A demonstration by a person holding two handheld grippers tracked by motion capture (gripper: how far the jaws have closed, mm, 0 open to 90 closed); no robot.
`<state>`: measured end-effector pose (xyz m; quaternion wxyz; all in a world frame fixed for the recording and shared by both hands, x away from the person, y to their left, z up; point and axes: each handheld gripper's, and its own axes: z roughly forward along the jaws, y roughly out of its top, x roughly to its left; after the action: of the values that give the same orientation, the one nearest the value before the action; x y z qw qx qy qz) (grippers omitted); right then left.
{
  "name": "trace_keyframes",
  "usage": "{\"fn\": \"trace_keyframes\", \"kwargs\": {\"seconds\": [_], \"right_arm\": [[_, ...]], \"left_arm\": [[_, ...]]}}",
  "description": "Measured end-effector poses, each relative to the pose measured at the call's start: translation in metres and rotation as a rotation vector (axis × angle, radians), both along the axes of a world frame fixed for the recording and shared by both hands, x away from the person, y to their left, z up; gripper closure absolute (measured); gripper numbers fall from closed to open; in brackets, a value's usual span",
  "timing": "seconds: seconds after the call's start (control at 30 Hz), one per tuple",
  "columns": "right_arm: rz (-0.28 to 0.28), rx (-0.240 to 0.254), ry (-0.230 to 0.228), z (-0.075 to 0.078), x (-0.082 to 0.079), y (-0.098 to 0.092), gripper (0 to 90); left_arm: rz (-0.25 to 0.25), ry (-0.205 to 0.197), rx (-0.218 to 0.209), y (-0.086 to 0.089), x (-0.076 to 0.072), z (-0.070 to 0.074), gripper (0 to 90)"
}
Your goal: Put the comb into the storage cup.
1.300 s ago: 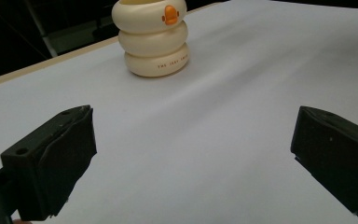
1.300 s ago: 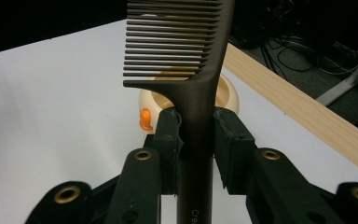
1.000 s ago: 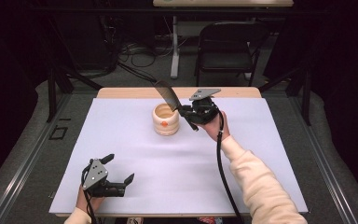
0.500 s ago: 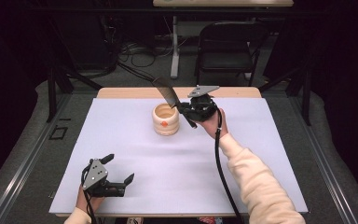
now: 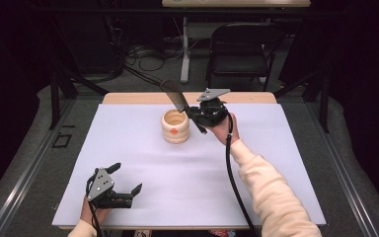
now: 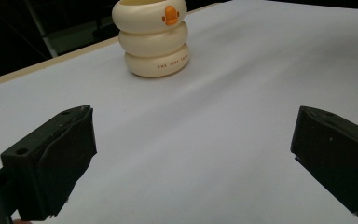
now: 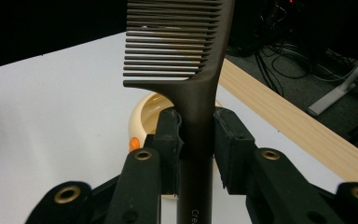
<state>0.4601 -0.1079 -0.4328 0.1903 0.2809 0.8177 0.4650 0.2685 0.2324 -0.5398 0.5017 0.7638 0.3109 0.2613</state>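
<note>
One dark comb (image 7: 193,88), clamped in the right gripper (image 5: 205,114), has tipped nearer the ringed cream cup (image 5: 175,126), ready for insertion; the left gripper (image 5: 124,185) rests wide open.

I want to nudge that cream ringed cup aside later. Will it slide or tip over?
The cup looks squat, with a broad bottom ring flat on the white table, so it would probably slide rather than tip. Its glossy, rounded rings may be slippery for a gripper. It is open-topped and likely light, so a low push seems safest.
</note>
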Motion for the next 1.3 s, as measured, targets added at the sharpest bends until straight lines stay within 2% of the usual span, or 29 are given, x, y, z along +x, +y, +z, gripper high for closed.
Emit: {"fn": "trace_keyframes", "kwargs": {"seconds": [0.4, 1.3], "right_arm": [[0.002, -0.007, -0.007, 0.003, 0.005, 0.006, 72.0], [-0.004, 0.019, -0.022, 0.012, 0.016, 0.016, 72.0]], "left_arm": [[-0.001, 0.001, -0.002, 0.0, 0.0, 0.0, 0.2], [-0.003, 0.0, -0.004, 0.0, 0.0, 0.0, 0.2]]}}
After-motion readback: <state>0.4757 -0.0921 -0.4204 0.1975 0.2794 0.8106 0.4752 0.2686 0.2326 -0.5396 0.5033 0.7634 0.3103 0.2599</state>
